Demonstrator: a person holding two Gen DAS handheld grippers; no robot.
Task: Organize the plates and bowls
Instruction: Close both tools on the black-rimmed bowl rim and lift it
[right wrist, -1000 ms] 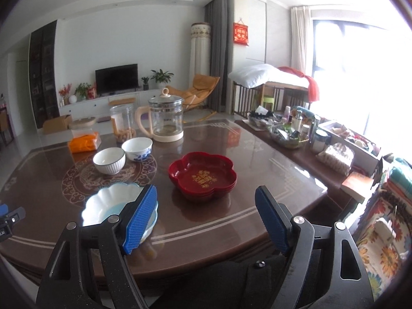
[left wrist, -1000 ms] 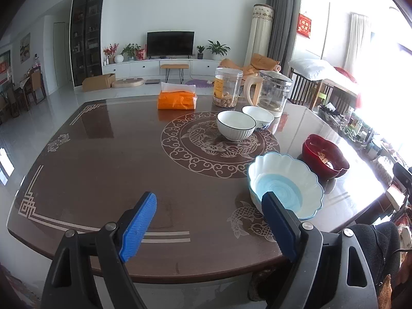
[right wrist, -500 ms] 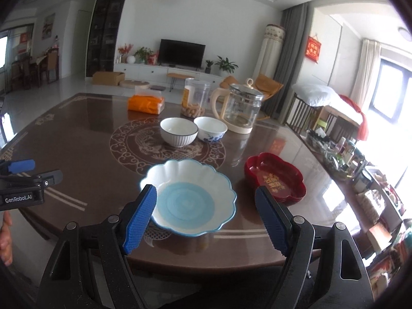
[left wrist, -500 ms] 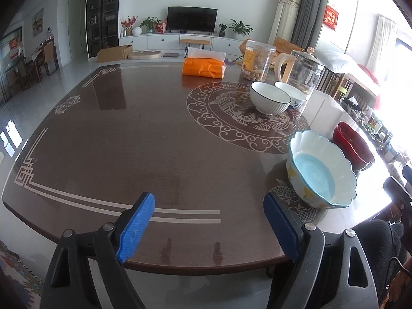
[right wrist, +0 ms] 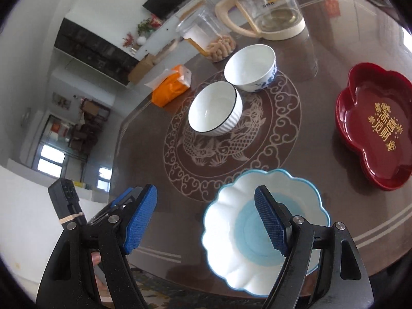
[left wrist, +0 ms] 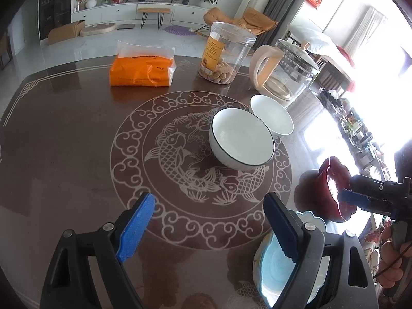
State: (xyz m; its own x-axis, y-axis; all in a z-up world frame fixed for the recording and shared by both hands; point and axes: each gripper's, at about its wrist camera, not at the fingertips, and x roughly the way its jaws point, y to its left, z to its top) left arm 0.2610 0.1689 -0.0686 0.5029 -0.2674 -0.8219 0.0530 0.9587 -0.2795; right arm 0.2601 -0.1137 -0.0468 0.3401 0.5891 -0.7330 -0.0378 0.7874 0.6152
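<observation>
A black-rimmed white bowl (left wrist: 241,141) (right wrist: 215,110) stands on the table's fish medallion, touching a blue-patterned white bowl (left wrist: 271,114) (right wrist: 250,68) behind it. A blue-and-white scalloped plate (right wrist: 265,217) (left wrist: 273,264) lies near the front edge. A red flower-shaped dish (right wrist: 374,125) (left wrist: 334,188) lies to its right. My left gripper (left wrist: 209,228) is open and empty above the table, short of the black-rimmed bowl. My right gripper (right wrist: 206,228) is open and empty, its right finger over the scalloped plate.
An orange tissue pack (left wrist: 141,70), a clear jar of snacks (left wrist: 223,54) and a glass kettle (left wrist: 285,73) stand at the back of the brown table (left wrist: 64,141). A cluttered side shelf is at the far right.
Both grippers have moved forward and tilted down over the table. The bowls and plates now look much nearer. Nothing was grasped or shifted.
</observation>
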